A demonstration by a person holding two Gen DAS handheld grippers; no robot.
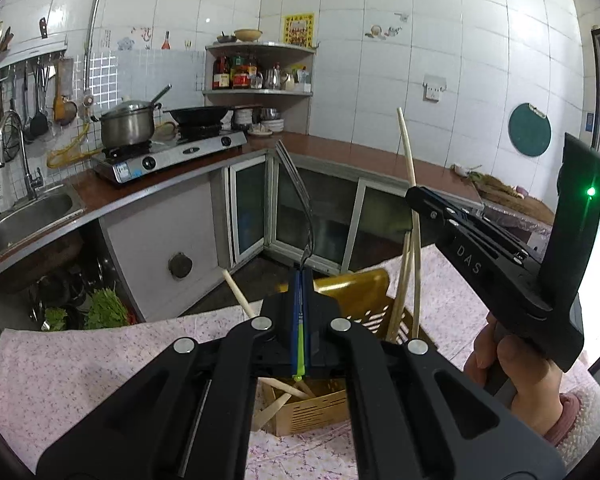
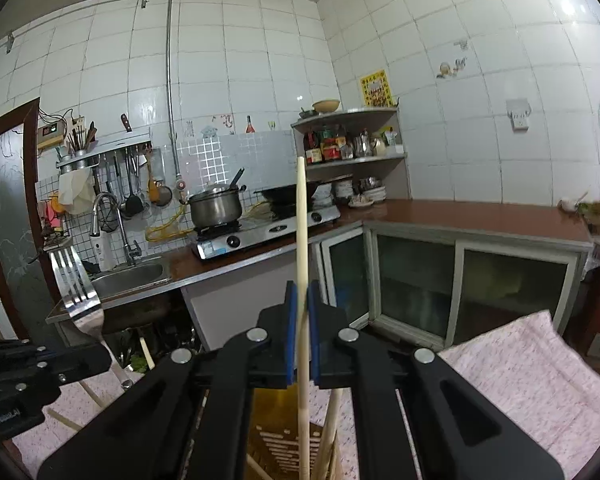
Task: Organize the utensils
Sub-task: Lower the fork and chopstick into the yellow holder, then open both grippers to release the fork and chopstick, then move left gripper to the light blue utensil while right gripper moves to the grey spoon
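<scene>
My left gripper (image 1: 302, 276) is shut on a metal fork (image 1: 296, 184), held upright edge-on; its tines show in the right wrist view (image 2: 74, 280). My right gripper (image 2: 302, 292) is shut on a long wooden chopstick (image 2: 302, 240) that stands upright, its lower end reaching into the brown slotted utensil holder (image 2: 284, 440). In the left wrist view the right gripper (image 1: 416, 196) holds that chopstick (image 1: 406, 148) above the holder (image 1: 356, 292), where other chopsticks (image 1: 400, 304) stand. More chopsticks (image 1: 240, 296) lie loose on the cloth.
The holder sits on a table with a pink floral cloth (image 1: 100, 364). Behind are a kitchen counter (image 2: 480, 216), sink (image 1: 28, 216), gas stove with pot (image 1: 128, 128) and wok (image 1: 200, 114), and glass-door cabinets (image 2: 420, 276).
</scene>
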